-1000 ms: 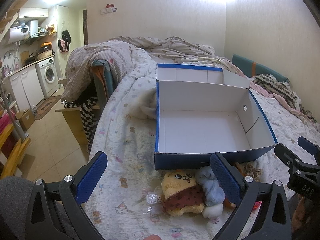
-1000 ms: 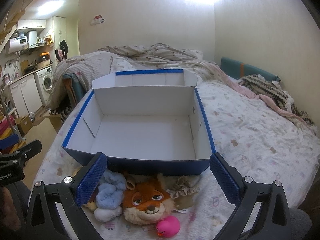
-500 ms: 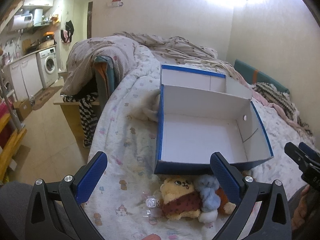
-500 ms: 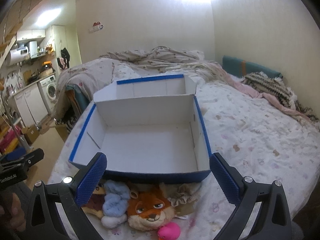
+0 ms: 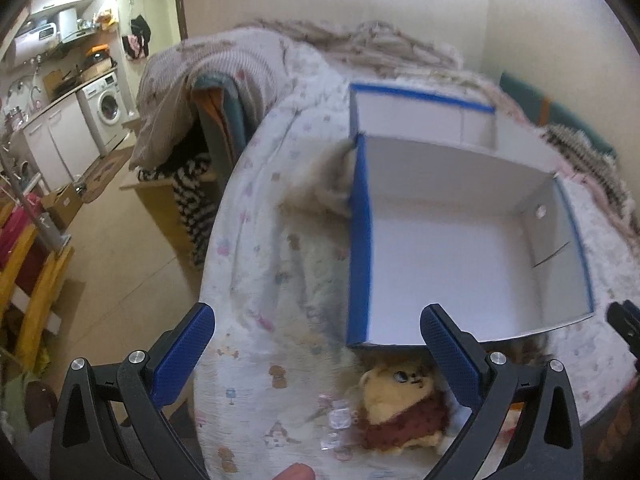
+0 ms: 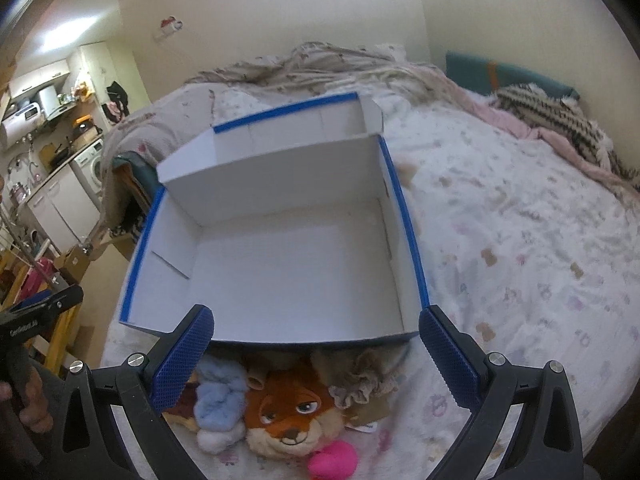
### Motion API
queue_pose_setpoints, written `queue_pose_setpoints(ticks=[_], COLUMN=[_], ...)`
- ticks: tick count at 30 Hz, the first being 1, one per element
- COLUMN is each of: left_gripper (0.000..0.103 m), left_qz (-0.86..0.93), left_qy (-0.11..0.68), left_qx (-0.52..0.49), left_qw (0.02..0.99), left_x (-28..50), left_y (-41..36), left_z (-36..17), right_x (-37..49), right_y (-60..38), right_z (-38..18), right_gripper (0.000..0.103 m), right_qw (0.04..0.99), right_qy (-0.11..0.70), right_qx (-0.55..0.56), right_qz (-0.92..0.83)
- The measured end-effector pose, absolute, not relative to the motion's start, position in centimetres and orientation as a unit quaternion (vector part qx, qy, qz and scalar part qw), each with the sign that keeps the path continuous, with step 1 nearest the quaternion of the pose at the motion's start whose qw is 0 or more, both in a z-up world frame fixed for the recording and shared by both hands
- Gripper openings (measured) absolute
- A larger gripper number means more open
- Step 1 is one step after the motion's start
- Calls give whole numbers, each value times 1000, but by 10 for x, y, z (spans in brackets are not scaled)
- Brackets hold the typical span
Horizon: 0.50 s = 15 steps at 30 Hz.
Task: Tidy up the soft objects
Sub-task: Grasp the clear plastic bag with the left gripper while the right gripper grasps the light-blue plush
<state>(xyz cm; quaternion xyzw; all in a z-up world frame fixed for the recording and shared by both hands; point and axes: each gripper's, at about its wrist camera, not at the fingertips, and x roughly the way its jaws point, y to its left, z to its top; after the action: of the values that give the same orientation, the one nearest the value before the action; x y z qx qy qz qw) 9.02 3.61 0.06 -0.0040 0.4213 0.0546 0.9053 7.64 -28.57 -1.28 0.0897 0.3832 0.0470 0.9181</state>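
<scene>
Both grippers had risen and tipped downward over the last second, so the toys slid toward the bottom of each view and the box filled the middle; I judged this the approach to a first pick, with nothing yet grasped.

In the right wrist view, the right gripper (image 6: 316,344) hung with its jaws spread wide and nothing between them. Nearest, at 6 o'clock, lay a pink toy (image 6: 333,460), touching the fox (image 6: 290,414) just above it. At 7 o'clock a blue plush (image 6: 218,404) pressed against the fox, and at 5 o'clock sat a beige scrunchie (image 6: 366,378). All of them lay on the bed (image 6: 520,248), crowded against the near wall of the box (image 6: 280,264), which stood open and held nothing. The fox sat almost centred between the jaws, so it looked the likeliest target.

In the left wrist view, the left gripper (image 5: 316,344) was likewise spread and empty. At 5 o'clock lay a yellow plush (image 5: 394,404) in a dark red garment, partly behind the right finger, with a small clear object (image 5: 338,420) just beside it at 6 o'clock. Beyond, the box appeared at 2 o'clock, and a cream furry thing (image 5: 324,188) rested against its left wall.

The left view alone showed the yellow plush's face, the clear object and the furry thing behind the box; the right view alone showed the fox, pink toy and scrunchie. Each view caught the other gripper only at its edge.
</scene>
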Motion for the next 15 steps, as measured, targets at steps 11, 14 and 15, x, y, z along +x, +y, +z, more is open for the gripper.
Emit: queue_pose_setpoints(ticks=[11,14,15], left_gripper=[103,103,102], left_qz=[63,56,50], left_qy=[509,543,558], left_qx=[-15,-46,-61], left_qw=[858,836,826], left_x=[108,111,112], left_y=[53,64,68], left_z=[-59,-77,-84], right_x=[90,91,91], right_y=[-291,-293,-294], right_z=[-41,-44,-45], right_gripper=[103,103,103], right_qw=[890,894,893], right_qy=[442,440,443], right_qx=[106,84,84], right_qz=[40,12,9])
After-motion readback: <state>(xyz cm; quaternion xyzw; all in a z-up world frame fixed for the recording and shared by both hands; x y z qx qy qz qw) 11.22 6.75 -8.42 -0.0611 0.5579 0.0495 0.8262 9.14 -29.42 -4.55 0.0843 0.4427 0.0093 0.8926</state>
